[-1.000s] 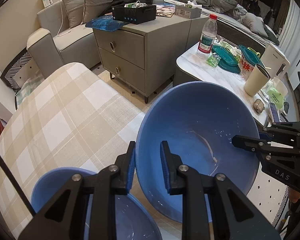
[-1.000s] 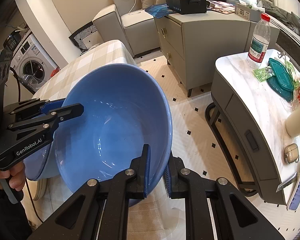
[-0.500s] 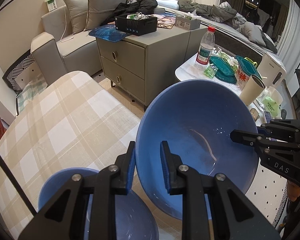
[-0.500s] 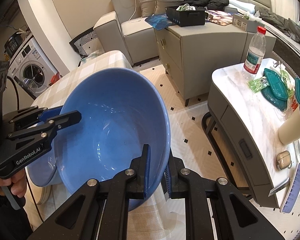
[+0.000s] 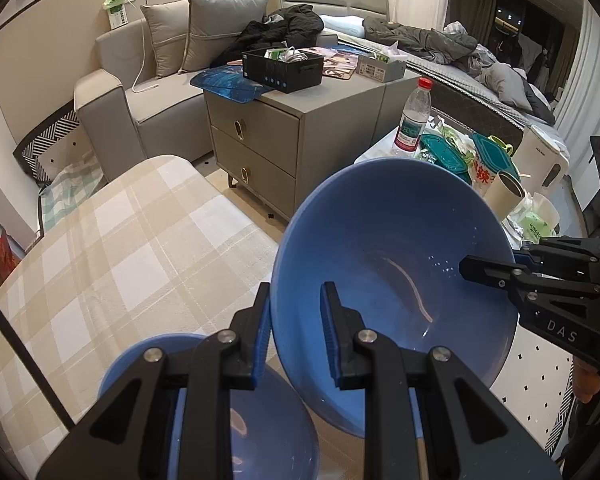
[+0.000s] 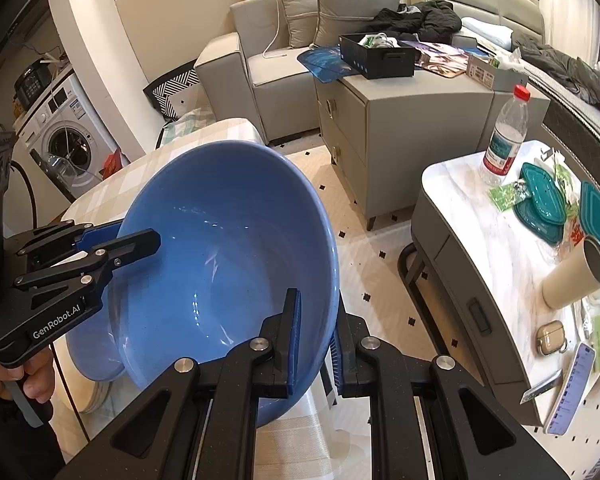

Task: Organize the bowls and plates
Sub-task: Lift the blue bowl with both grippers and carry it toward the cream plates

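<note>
In the left wrist view, a large blue bowl (image 5: 392,264) is being held tilted above the checked surface (image 5: 112,248), its hollow turned toward the camera. The left claw (image 5: 294,332) is being kept clenched on the bowl's near rim, one blue pad outside the wall and the other inside. The right claw (image 5: 500,270) is being seen at the right edge, clamped on the opposite rim. A second blue bowl (image 5: 260,412) is being seen resting on the surface below the left claw, partly hidden by the fingers. Beyond the surface, a grey drawer cabinet (image 5: 268,140) is carrying a black tray (image 5: 284,66), and a sofa (image 5: 140,92) is standing behind it. A plastic bottle (image 5: 414,118) with a red cap is standing upright on a white side table (image 5: 380,148) at the right.

In the right wrist view, the large blue bowl (image 6: 224,272) is being held well clear of the surface (image 6: 148,168), with the tiled floor (image 6: 380,264) being seen past its far rim. The right claw (image 6: 314,344) is being kept clenched on the near rim, the wall being pinched between the pads. The left claw (image 6: 136,242) is being seen at the left, gripping the rim there, with a hand (image 6: 4,380) on its handle. The second blue bowl (image 6: 88,352) is being glimpsed beneath the held one. A washing machine (image 6: 68,148) is standing at the far left, and the plastic bottle (image 6: 504,136) is standing on the side table (image 6: 460,200) at the right.
</note>
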Motion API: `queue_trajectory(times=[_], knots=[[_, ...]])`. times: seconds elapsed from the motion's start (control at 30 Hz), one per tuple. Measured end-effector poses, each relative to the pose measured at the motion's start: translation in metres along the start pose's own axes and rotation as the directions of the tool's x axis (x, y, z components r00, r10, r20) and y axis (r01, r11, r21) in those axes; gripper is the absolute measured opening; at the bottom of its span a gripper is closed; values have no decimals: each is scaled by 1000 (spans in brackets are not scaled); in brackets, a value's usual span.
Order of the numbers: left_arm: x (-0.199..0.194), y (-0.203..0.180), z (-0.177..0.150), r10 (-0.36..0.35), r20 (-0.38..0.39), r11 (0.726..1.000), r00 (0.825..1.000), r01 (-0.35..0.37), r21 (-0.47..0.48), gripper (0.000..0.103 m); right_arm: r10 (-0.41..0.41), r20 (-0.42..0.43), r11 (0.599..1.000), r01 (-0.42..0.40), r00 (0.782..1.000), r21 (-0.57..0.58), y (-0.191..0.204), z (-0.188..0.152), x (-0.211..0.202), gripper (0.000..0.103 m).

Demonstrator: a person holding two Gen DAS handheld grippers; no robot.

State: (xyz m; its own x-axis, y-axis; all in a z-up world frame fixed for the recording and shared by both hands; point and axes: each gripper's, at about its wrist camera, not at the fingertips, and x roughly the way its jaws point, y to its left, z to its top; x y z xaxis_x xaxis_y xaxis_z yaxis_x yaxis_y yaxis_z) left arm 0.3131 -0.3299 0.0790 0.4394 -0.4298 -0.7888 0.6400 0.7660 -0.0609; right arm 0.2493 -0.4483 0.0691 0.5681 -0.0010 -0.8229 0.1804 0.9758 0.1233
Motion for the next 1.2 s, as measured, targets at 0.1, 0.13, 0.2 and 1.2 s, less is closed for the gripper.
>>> queue_trajectory(times=[0.1, 0.13, 0.2, 1.2], knots=[[-8, 3, -1, 3, 12, 1000, 1000, -3, -6, 22, -2, 7, 1000, 2, 1000, -12, 5, 4, -4, 13], [-10, 4, -1, 4, 17, 1000, 1000, -4, -9, 22, -2, 10, 1000, 2, 1000, -16, 6, 5, -6, 13], [-15, 6, -1, 7, 25, 1000, 1000, -7, -15, 22, -2, 15, 1000, 3, 1000, -26, 11, 7, -10, 13], [-81, 77, -45, 112, 86, 984, 990, -98, -151, 22, 75, 38, 981, -67, 996, -182, 112, 24, -21, 13]])
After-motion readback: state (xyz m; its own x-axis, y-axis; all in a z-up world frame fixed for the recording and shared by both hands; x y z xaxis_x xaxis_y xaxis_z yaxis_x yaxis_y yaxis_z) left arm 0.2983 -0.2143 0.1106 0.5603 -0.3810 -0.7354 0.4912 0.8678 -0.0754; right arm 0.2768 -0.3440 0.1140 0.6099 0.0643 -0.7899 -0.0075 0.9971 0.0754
